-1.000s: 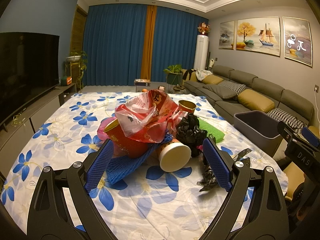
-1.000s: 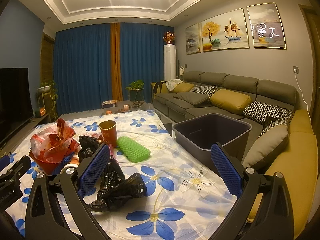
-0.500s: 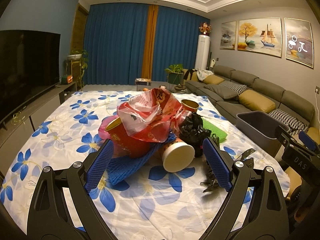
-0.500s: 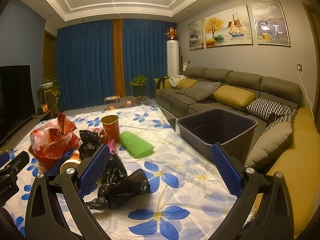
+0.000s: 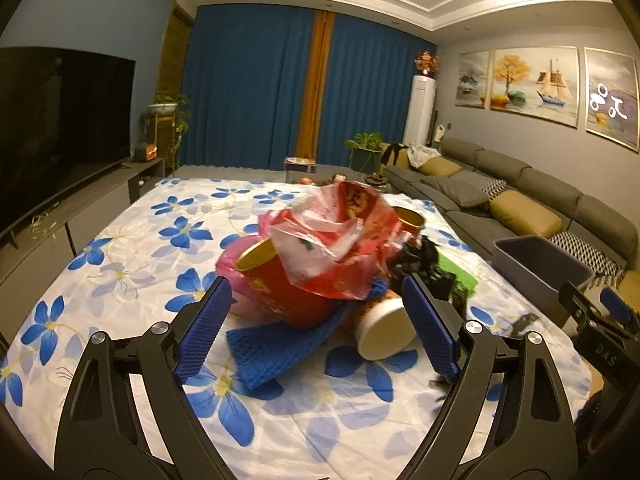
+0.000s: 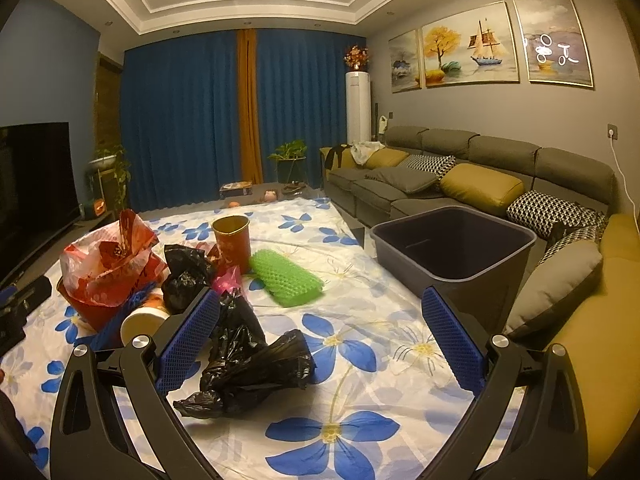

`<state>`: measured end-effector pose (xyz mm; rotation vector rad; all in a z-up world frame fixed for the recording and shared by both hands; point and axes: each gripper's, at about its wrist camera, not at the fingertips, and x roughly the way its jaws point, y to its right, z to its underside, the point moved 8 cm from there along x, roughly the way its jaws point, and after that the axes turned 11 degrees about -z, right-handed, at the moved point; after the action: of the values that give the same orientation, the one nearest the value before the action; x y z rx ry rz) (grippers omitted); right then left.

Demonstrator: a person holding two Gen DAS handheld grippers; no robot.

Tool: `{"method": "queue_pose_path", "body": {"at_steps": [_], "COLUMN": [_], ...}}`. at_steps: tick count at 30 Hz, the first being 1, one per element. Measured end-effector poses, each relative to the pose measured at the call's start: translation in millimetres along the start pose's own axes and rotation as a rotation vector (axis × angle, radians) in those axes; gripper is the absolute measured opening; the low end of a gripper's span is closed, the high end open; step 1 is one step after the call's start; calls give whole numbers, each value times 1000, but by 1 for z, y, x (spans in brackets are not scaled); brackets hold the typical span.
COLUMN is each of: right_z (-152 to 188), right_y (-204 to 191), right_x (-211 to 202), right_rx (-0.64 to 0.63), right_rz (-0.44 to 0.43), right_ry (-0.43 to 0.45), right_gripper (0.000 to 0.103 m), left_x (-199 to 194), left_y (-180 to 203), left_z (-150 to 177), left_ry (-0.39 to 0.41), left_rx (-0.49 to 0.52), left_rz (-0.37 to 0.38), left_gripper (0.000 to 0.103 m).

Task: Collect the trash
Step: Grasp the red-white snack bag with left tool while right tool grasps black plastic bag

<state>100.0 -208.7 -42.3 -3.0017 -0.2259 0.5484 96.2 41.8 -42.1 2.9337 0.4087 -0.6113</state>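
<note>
I am in a home living room at night: a long grey sectional sofa (image 6: 460, 168) with mustard cushions, framed paintings (image 6: 468, 56) above it, floor-length blue curtains (image 6: 192, 116), a flat television (image 5: 60, 128) on a low console, potted plants (image 6: 290, 158), recessed ceiling lights.

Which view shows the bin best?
The right wrist view: the bin sits whole, with its open top and dark inside visible, beside the table. In the left wrist view only its rim and a corner show, far right.
</note>
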Motion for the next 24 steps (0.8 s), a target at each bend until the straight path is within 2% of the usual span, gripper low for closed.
{"method": "queue_pose_path", "body": {"at_steps": [5, 8, 16, 22, 24], "right_z": [2, 4, 6, 8, 10], "right_y": [-6, -11, -21, -29, -30], "right_x": [10, 17, 37, 49, 54], "right_rx": [-13, -30, -36, -46, -49], "right_rz": [-18, -30, -70, -104, -110], "right_ry": [-10, -18, -46, -64, -75], "right_gripper": [98, 98, 98, 94, 92], "left_x": [15, 26, 65, 91, 96], "left_y": [-15, -22, -23, -15, -12], "left_z": [-12, -19, -27, -24, -23], "left_ry": [11, 2, -82, -160, -171], "left_rx": [-27, -46, -81, -81, -70], "left_rz": [-41, -47, -4, 43, 55], "left_gripper": [83, 79, 70, 54, 43]}}
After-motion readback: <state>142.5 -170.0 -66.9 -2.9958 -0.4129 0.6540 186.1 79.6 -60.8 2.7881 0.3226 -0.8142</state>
